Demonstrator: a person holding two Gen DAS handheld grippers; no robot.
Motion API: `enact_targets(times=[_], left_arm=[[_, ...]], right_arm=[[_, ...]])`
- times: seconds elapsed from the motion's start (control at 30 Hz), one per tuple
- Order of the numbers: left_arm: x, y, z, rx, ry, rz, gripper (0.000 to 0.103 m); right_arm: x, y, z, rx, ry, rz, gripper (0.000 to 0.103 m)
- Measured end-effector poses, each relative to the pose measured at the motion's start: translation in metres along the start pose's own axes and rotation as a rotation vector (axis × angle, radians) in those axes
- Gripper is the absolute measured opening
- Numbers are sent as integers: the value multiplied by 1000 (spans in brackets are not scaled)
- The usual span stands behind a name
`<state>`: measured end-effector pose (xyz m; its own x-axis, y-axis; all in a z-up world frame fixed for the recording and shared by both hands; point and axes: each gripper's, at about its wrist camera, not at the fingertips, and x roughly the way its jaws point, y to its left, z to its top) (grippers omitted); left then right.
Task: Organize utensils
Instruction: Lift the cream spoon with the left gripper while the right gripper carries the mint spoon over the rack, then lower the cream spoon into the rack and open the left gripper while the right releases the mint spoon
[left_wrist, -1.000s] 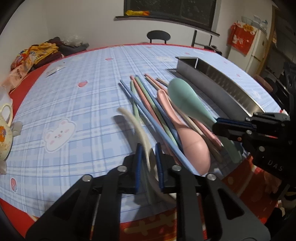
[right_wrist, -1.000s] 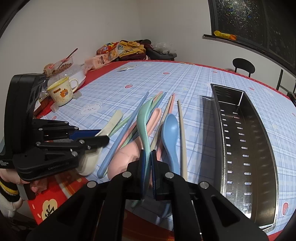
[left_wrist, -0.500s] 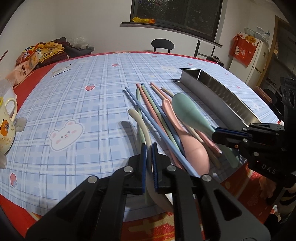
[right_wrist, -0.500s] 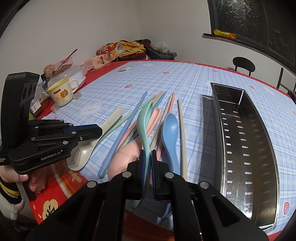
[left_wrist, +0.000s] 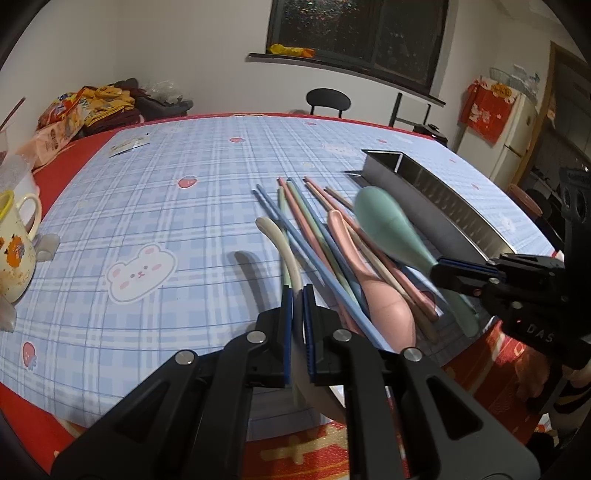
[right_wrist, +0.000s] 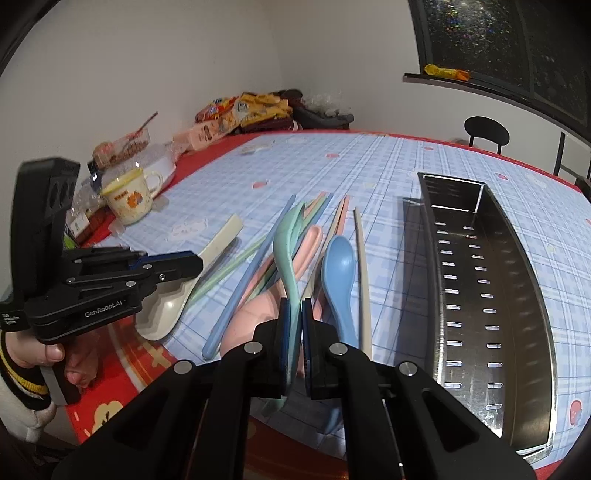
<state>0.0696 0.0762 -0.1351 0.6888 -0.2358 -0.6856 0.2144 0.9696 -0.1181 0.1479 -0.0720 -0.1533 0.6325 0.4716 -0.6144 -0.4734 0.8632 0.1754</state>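
My left gripper (left_wrist: 297, 295) is shut on the handle of a cream spoon (left_wrist: 275, 236), whose bowl end shows below the jaws. In the right wrist view this left gripper (right_wrist: 177, 264) sits at the left, with the cream spoon (right_wrist: 221, 240) sticking out of it over the table. My right gripper (right_wrist: 295, 306) is shut on a green spoon (right_wrist: 286, 243), lifted above the pile; it also shows as the right gripper (left_wrist: 458, 271) with the green spoon (left_wrist: 388, 225). A pink spoon (right_wrist: 255, 314), a blue spoon (right_wrist: 338, 266) and several chopsticks (left_wrist: 295, 221) lie on the cloth.
A long perforated steel tray (right_wrist: 491, 295) lies to the right of the pile. A mug (right_wrist: 127, 199) and snack bags (right_wrist: 236, 114) crowd the far left. The table's red front edge (left_wrist: 295, 454) is close below the grippers. A chair (left_wrist: 327, 99) stands beyond the table.
The left jaws, apart around the cream spoon's handle a second ago, have shut on it. The left camera has tilted up slightly. The right gripper has kept still with the green spoon.
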Motion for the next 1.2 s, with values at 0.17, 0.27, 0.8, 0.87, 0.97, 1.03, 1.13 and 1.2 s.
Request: enact_targets(times=[0.17, 0.27, 0.8, 0.87, 0.97, 1.03, 1.13, 1.2], left_arm=[[-18, 0, 10, -20, -37, -31, 10], [-25, -9, 18, -17, -57, -50, 10], [22, -111, 83, 5, -75, -225, 10], [35, -121, 94, -6, -64, -231, 10], [53, -129, 107, -30, -46, -228, 10], [65, -133, 115, -48, -28, -228, 10], [83, -137, 121, -78, 5, -222, 10], [93, -140, 120, -90, 23, -218, 10]], right_arm=[[-14, -11, 0, 66, -28, 38, 7], [-32, -18, 5, 81, -77, 33, 7], [-55, -109, -3, 212, -83, -191, 7], [-52, -112, -2, 212, -75, -199, 7], [-49, -117, -3, 210, -64, -204, 7], [-47, -117, -4, 204, -58, -206, 7], [-43, -117, -6, 199, -49, -208, 7], [-42, -117, -7, 200, -48, -213, 7]])
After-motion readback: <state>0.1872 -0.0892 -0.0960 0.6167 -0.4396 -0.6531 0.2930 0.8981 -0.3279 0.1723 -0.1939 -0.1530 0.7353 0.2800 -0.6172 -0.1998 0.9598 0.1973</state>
